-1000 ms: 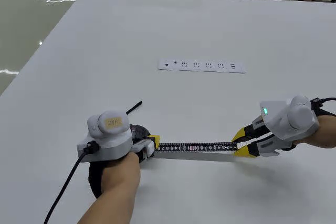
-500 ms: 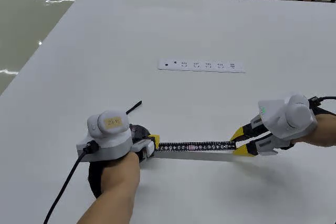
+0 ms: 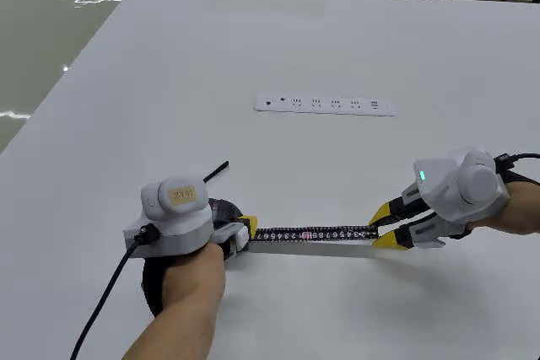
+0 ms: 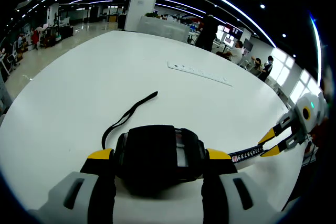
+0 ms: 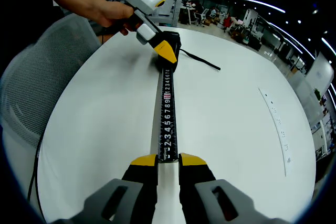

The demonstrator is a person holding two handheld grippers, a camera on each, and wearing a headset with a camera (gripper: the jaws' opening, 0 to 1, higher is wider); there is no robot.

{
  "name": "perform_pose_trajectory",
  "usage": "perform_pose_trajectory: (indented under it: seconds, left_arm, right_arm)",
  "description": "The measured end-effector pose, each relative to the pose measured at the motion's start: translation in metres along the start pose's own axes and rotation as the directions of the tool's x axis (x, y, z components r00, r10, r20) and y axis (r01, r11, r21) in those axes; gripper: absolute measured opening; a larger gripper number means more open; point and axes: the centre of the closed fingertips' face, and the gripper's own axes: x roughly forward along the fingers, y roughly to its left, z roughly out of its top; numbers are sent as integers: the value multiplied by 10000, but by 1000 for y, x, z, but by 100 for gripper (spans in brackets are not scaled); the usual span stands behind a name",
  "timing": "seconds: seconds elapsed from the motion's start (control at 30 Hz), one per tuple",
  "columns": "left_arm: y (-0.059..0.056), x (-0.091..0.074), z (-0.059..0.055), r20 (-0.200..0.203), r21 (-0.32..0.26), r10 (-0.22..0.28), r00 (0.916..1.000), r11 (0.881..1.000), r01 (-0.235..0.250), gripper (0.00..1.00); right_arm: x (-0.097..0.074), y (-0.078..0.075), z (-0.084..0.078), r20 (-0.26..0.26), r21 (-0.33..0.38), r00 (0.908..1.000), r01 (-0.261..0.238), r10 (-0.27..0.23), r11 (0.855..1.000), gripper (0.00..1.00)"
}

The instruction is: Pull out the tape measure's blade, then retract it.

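Black tape measure case (image 4: 157, 145) rests on the white table (image 3: 253, 40), clenched in the left gripper (image 4: 159, 156); the right gripper (image 5: 168, 160) has its jaws pinched on the tip of the drawn-out blade (image 5: 168, 114).

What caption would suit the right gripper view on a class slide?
Yellow-tipped right gripper pinches the black numbered tape blade drawn from its black case.
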Motion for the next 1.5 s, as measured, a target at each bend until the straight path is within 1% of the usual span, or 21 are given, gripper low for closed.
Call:
perform_pose_trajectory:
  seconds: [0.4,0.9,1.07,1.5]
  left_arm:
    - [-1,-3,0,14,-32,-29,10000,10000,29,62]
    - [0,1,-1,-6,4,-10,10000,10000,10,62]
    - [0,-1,-1,0,41,-17,10000,10000,17,62]
    - [1,-2,-1,-18,46,-65,10000,10000,66,62]
  right_arm:
    - [2,0,5,58,17,10000,-7,7,10000,14]
    - [5,4,9,91,102,10000,-8,8,9999,14]
    - [7,3,8,105,150,9999,-10,8,9999,14]
    - [8,5,12,155,167,9999,-61,58,9998,14]
